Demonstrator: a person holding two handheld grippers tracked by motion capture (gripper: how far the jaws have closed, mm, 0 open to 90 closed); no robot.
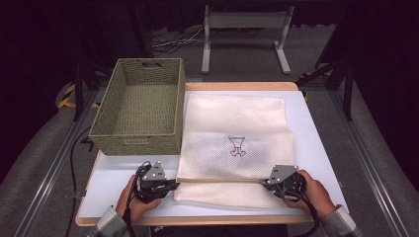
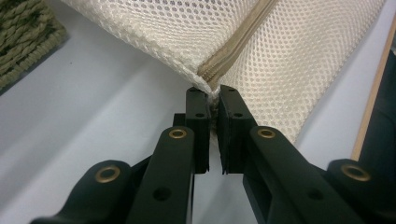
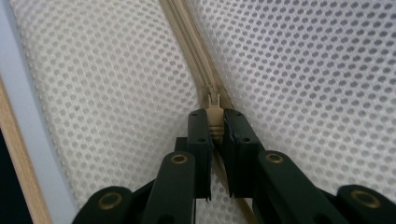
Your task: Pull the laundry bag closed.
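The mesh laundry bag is lying on the counter beside the basket. The left claw is pinching its zipper-end corner. The right claw is pinching the zipper pull. Next, I think, the pull needs sliding along the zipper while the corner stays held.

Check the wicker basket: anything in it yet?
Empty. The high view shows bare woven floor inside the wicker basket; the mesh bag lies beside it on the table.
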